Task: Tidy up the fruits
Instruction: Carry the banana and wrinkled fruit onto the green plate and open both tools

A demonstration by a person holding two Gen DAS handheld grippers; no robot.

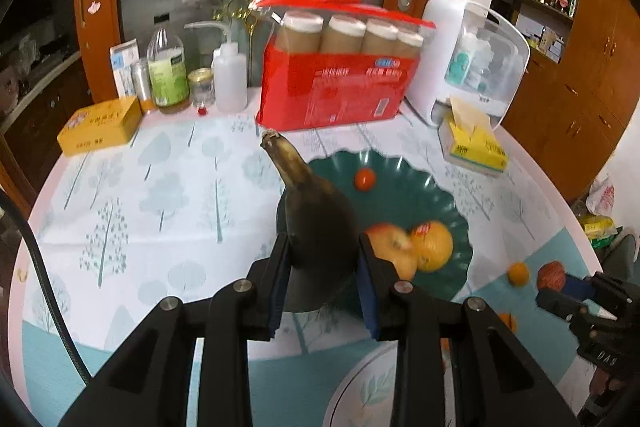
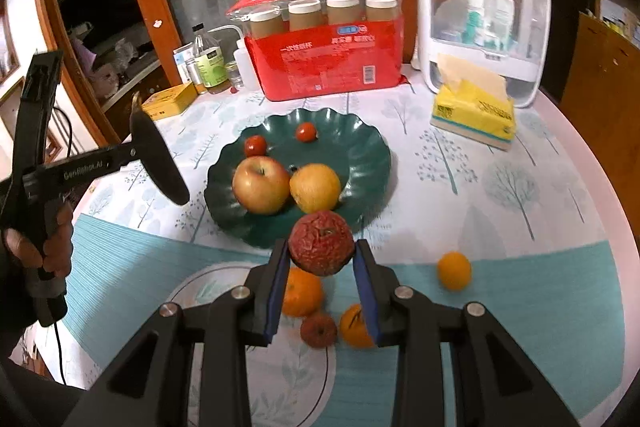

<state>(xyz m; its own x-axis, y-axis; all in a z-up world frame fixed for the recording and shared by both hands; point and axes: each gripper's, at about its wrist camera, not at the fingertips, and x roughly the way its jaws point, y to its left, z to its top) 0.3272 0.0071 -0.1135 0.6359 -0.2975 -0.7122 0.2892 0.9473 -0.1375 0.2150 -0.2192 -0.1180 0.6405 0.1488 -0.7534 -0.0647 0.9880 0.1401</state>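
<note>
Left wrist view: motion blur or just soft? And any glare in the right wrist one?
Left wrist view: smeared, looks like motion blur; the apple and orange in the green plate run together, and the red package print is unreadable. Right wrist view: sharper, same fruit crisp; glare on the clear-fronted white box. Both views: heavy fisheye bending and dark corners.

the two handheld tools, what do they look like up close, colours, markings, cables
Both the left tool and the right tool are matte black, angular, with silver round bolts on the finger linkages and blue pads lining the insides of the fingers. Seen from the right wrist view, the left tool has a pistol-style grip, white lettering along its side, and a black cable hanging below the handle.
</note>
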